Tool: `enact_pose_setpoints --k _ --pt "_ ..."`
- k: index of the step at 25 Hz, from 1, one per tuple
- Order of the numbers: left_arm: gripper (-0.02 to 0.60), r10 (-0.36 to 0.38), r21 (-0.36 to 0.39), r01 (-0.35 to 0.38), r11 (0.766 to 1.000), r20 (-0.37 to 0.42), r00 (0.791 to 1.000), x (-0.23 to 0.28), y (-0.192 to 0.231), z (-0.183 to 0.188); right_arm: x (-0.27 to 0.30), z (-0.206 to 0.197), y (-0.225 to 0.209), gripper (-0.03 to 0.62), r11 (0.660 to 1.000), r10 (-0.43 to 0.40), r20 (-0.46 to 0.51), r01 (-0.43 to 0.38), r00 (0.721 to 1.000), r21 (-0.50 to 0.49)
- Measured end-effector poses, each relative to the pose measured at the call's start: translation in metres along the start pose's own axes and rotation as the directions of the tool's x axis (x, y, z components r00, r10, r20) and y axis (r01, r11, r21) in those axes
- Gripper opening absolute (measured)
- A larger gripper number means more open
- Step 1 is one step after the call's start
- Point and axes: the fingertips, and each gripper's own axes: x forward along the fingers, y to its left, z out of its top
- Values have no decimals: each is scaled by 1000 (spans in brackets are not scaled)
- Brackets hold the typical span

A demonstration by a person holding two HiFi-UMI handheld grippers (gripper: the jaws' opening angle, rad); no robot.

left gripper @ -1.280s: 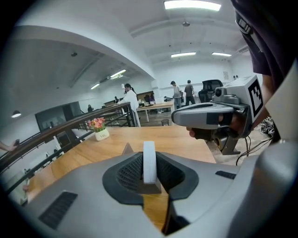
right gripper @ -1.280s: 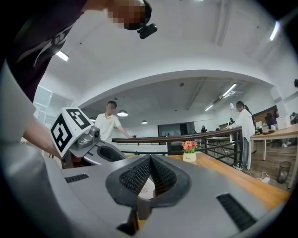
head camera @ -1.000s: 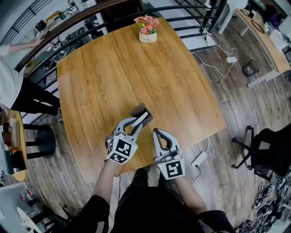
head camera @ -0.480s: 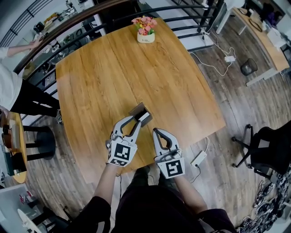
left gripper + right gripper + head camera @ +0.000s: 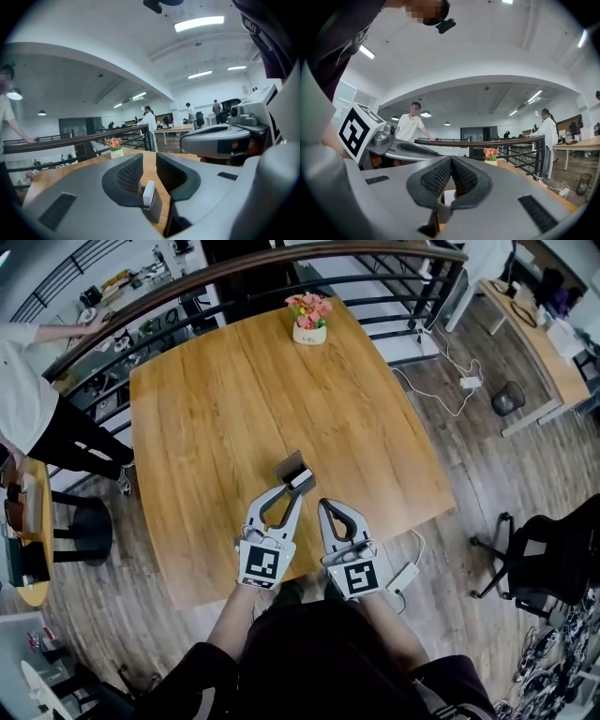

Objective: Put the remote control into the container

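Left gripper (image 5: 149, 165) fingers stand apart, pinching nothing; right gripper (image 5: 451, 161) fingers are pressed together, empty. Just beyond the left fingers the white remote control (image 5: 148, 193) stands on end inside the small grey container (image 5: 157, 212) on the tabletop (image 5: 216, 409) — seemingly delivered. Draw the left gripper straight back, clear of the rim — a snag could tip it.

White remote control (image 5: 148, 193), apparently upright, inside small grey open-top container (image 5: 156, 206)
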Motion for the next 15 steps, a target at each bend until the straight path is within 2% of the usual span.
enact_pose_setpoints --k 3,6,11,15 --pt "91 39 -51 -34 998 101 994 -12 -4 17 -3 8 4 17 1000 8 12 -7 1000 -25" --pt "39 50 -75 -41 996 111 993 -22 -9 22 -4 15 9 17 999 7 26 -6 1000 -47" --pt "15 105 -120 -84 989 190 976 -29 -2 29 -3 18 11 17 999 13 31 -12 999 -40" --pt "13 128 -143 -101 984 193 973 -34 1 27 -2 19 12 17 999 26 26 -25 999 -39"
